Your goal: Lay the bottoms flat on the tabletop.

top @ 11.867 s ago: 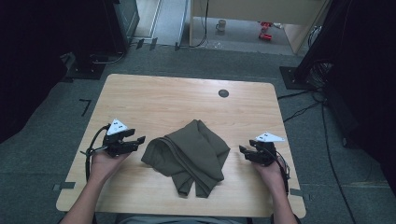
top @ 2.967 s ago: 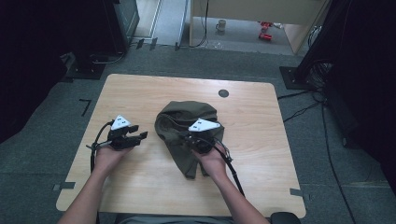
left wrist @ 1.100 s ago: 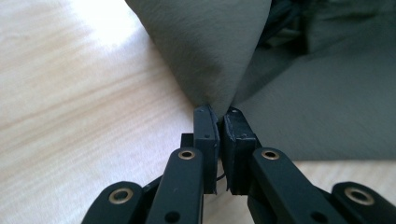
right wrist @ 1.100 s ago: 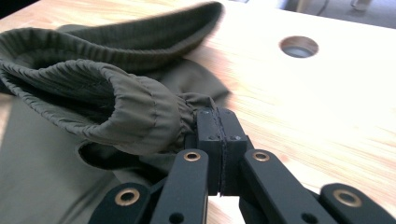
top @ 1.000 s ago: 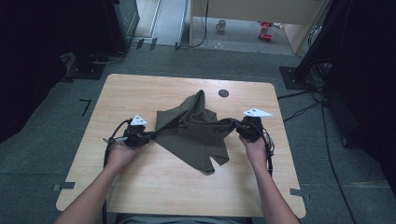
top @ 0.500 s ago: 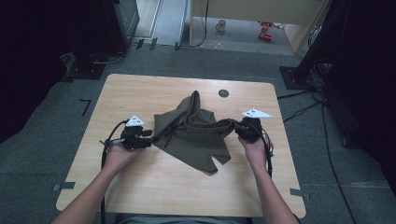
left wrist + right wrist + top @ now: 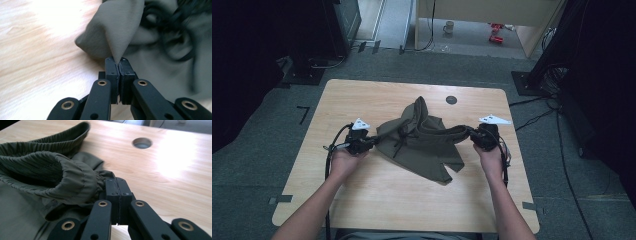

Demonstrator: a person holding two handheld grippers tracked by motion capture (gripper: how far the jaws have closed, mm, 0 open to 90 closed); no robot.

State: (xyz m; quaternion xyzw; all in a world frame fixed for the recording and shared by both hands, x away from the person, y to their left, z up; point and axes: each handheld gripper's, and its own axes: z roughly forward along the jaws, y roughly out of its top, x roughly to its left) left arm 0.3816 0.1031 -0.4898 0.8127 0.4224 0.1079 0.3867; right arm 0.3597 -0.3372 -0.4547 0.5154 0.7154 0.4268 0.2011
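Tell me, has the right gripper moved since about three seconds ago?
Yes. The right gripper, shut on the olive shorts, has gone from mid-table out toward the table's right edge, past the round hole.

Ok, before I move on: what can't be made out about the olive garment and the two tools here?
- Garment type: high view, bunched folds hide its shape; shorts or trousers, cannot tell.
- Black drawstring: left gripper view, blurred and cut off by the top edge.
- Fabric depth inside the right tool: right gripper view, the shut jaws hide it.
- Left tool: its jaws hide the pinched corner's end.
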